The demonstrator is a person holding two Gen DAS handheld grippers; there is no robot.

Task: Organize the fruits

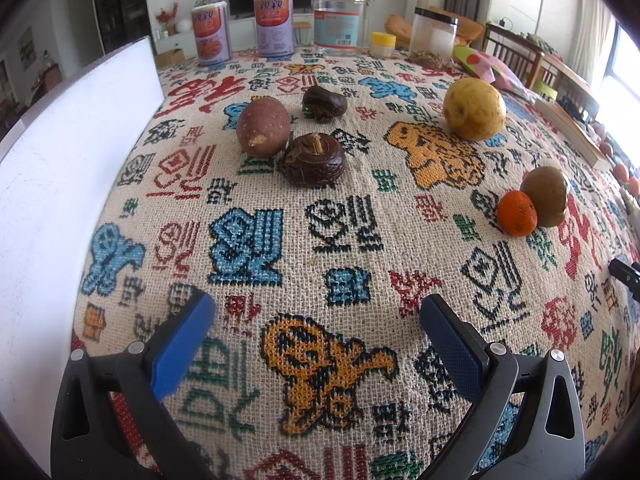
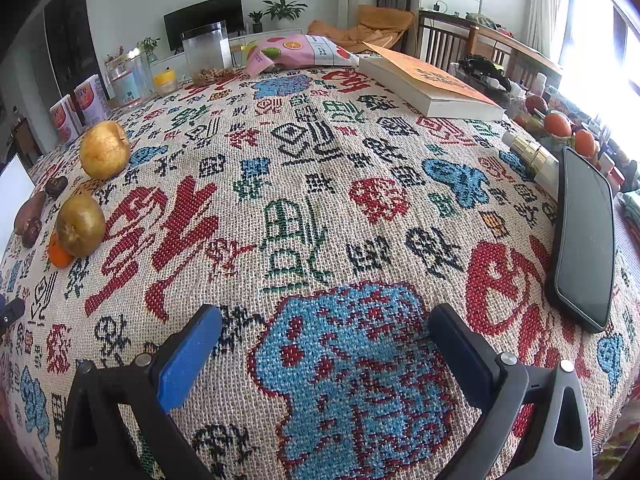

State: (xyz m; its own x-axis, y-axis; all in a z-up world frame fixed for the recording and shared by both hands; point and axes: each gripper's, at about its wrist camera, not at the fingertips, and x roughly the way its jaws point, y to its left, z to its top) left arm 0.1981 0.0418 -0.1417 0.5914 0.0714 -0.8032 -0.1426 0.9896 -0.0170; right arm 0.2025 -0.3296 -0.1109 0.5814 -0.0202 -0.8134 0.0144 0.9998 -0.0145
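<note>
Up close, my left gripper (image 1: 318,316) and right gripper (image 2: 326,328) both gape wide, holding nothing above the tablecloth (image 1: 320,240). Farther off, the orange (image 2: 59,255) hides half behind a brown fruit (image 2: 81,225) in my right view. Only that view shows the phone (image 2: 584,240) and book (image 2: 432,84). Only my left view clearly shows the white board (image 1: 68,184).

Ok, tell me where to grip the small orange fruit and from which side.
Grip the small orange fruit across its round middle, coming from its near-left: the brown-green fruit touches its far-right side. Left gripper is open and probably wide enough.
</note>
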